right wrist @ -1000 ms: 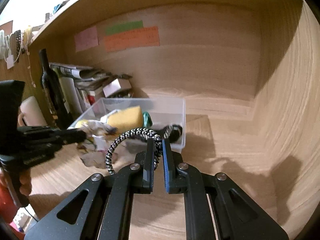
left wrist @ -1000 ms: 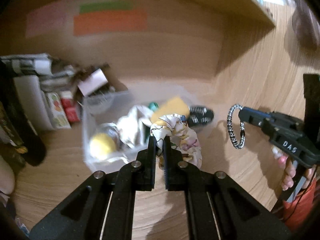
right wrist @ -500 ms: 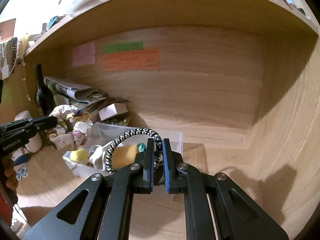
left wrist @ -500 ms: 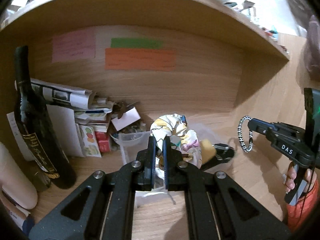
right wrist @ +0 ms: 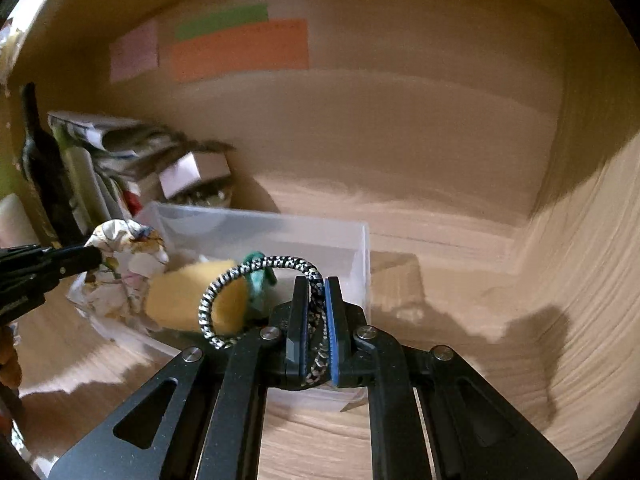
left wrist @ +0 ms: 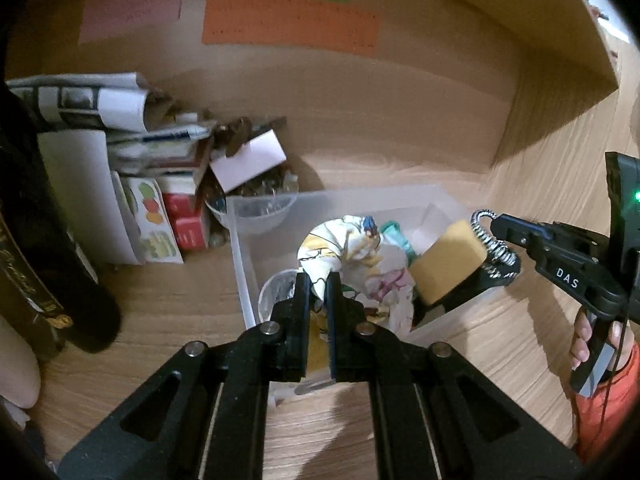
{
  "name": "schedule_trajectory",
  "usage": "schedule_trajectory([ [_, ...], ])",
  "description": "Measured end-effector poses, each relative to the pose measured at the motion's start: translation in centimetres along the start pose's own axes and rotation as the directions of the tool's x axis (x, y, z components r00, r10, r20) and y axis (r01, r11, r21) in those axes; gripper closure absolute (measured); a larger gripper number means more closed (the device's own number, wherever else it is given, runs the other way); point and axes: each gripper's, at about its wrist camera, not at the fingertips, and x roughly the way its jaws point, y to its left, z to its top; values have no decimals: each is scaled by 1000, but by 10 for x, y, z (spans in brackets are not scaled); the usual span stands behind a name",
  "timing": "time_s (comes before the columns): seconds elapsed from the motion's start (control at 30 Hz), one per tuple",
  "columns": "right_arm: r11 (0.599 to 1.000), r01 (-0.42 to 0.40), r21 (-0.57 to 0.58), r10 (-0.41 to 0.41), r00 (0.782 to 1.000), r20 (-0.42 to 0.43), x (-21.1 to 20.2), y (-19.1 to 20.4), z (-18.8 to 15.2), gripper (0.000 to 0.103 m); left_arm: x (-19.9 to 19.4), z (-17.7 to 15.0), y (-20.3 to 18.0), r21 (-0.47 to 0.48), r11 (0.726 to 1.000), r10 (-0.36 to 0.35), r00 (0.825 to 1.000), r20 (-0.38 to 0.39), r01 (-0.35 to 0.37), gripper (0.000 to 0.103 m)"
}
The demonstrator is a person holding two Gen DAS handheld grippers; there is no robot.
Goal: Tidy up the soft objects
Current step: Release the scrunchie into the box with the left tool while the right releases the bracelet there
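Note:
My left gripper [left wrist: 317, 280] is shut on a floral cloth [left wrist: 352, 252] and holds it over the clear plastic bin [left wrist: 340, 198]. The cloth also shows in the right wrist view [right wrist: 120, 252] at the bin's left end. My right gripper [right wrist: 316, 292] is shut on a black-and-white braided cord loop [right wrist: 248, 280] and holds it above the bin's right side; the loop shows small in the left wrist view [left wrist: 490, 240]. A yellow sponge [left wrist: 448, 266] and a teal item [right wrist: 258, 280] lie in the bin.
A dark wine bottle [left wrist: 36, 248] stands at the left. Stacked papers, boxes [left wrist: 132, 152] and a small clear tub [left wrist: 260, 210] crowd the back left corner. Coloured notes [left wrist: 288, 24] hang on the wooden back wall. A wooden side wall [right wrist: 592, 260] rises at the right.
Both grippers have tilted down and come closer over the bin. The cloth and the cord loop now hang lower, right above the bin's contents.

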Motion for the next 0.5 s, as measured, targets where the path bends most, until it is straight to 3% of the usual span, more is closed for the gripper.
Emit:
schedule_trajectory([
  [0.23, 1000, 4, -8, -5, 998, -57, 10, -1, -5, 93, 3, -1, 2, -2, 1000, 4, 1000, -17, -4, 92],
  [0.4, 1000, 18, 5, -18, 999, -32, -1, -4, -4, 68, -7, 1, 1, -2, 1000, 10, 1000, 9, -10, 77],
  [0.5, 1000, 18, 6, -18, 1000, -10, -13, -3, -2, 67, -18, 3, 0, -4, 1000, 5, 999, 34, -5, 65],
])
